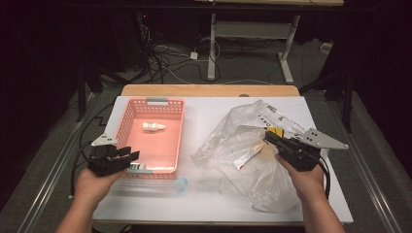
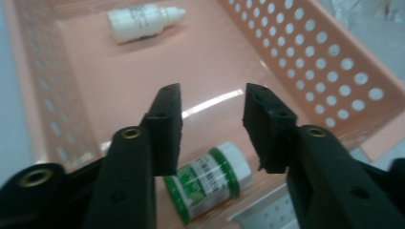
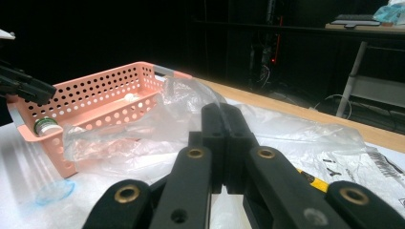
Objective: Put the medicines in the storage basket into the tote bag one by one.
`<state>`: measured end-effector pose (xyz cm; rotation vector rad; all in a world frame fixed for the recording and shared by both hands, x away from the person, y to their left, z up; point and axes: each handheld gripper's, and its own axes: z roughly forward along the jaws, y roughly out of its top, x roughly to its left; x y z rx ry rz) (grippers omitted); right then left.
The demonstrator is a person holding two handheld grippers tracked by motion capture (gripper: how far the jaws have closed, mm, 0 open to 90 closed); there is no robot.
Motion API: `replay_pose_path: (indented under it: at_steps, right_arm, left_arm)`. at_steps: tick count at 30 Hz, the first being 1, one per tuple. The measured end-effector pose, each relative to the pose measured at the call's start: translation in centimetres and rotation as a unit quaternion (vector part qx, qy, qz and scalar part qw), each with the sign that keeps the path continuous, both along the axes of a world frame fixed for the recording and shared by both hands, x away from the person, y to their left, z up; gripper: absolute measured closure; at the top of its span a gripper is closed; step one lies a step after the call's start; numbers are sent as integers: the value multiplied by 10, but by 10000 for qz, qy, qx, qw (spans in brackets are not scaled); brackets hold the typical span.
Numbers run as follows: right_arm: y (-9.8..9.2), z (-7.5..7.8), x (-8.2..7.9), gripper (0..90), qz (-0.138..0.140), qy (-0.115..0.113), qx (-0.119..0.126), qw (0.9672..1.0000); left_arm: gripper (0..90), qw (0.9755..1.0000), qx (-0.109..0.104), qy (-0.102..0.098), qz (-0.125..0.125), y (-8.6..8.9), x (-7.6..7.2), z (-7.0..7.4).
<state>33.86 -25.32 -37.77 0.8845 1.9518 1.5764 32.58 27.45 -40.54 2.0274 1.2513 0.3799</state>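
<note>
Black jaws of the left gripper [image 2: 212,129] stand apart over the near end of the pink basket [image 1: 125,124], pressing on nothing. Just below and slightly behind their tips a small green-and-white jar [image 2: 210,181] lies on its side on the basket floor, close to the near wall, not touched by either jaw. Farther along the same floor, well apart from the jar, a white dropper bottle [image 2: 143,20] also lies on its side. Across the table the right gripper [image 3: 223,138] is clenched tight, jaws pressed together, resting over the crumpled clear plastic bag [image 1: 243,145]
</note>
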Motion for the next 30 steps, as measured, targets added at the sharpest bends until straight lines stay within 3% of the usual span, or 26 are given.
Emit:
replay_pose_path:
  at_steps: [1,3,9,14,17,20,30]
  right_arm:
    - [0,0,0,900,10,-8,-13,10000]
    - [1,0,0,900,24,-14,-22,10000]
    - [3,0,-1,900,39,-5,-25,10000]
    - [2,0,-1,900,32,16,-6,10000]
    - [2,-1,-1,900,42,33,-14,10000]
    - [3,-1,0,900,53,34,-20,10000]
    - [5,-2,0,900,78,57,-31,9999]
  left_arm:
    - [660,9999,106,-36,-39,0,-2,2]
    - [692,9998,159,124,-91,0,-2,6]
    - [872,9967,232,761,-134,1,5,7]
    - [883,9914,453,1208,-207,-4,11,4]
    - [882,9905,328,1332,-88,-2,16,5]
    - [882,9874,297,1550,-114,-3,22,3]
    - [883,9716,794,2205,-328,-17,33,-2]
